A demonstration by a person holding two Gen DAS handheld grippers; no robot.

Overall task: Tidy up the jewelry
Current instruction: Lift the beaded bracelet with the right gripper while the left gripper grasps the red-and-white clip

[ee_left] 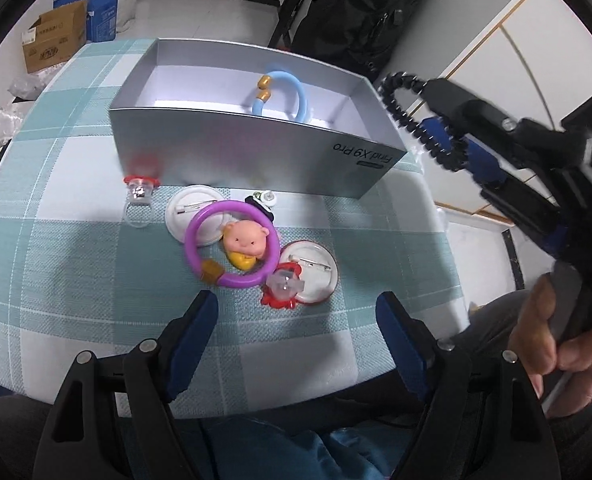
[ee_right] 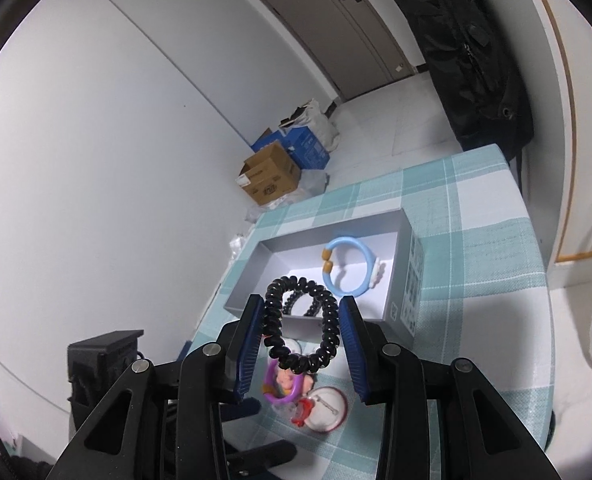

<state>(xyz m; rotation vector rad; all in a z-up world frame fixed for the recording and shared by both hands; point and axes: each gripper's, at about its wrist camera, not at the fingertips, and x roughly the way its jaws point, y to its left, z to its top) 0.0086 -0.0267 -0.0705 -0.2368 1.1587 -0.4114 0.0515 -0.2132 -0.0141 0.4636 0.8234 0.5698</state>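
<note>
A grey open box (ee_left: 256,152) stands on the checked tablecloth with a blue bracelet (ee_left: 292,92) inside; both show in the right wrist view, box (ee_right: 404,280) and bracelet (ee_right: 350,268). My right gripper (ee_right: 302,324) is shut on a black spiral hair tie (ee_right: 296,320) and holds it in the air above the box's near right corner; the tie also shows in the left wrist view (ee_left: 412,120). My left gripper (ee_left: 296,312) is open and empty, just in front of a purple bracelet (ee_left: 232,248) with a pig charm (ee_left: 244,242).
In front of the box lie two white pin badges (ee_left: 312,268), a red-based clear ring (ee_left: 140,196), another red ring (ee_left: 282,288) and a small black-and-white piece (ee_left: 262,202). Cardboard boxes (ee_left: 52,36) sit on the floor behind. A black bag (ee_left: 360,12) hangs at the back.
</note>
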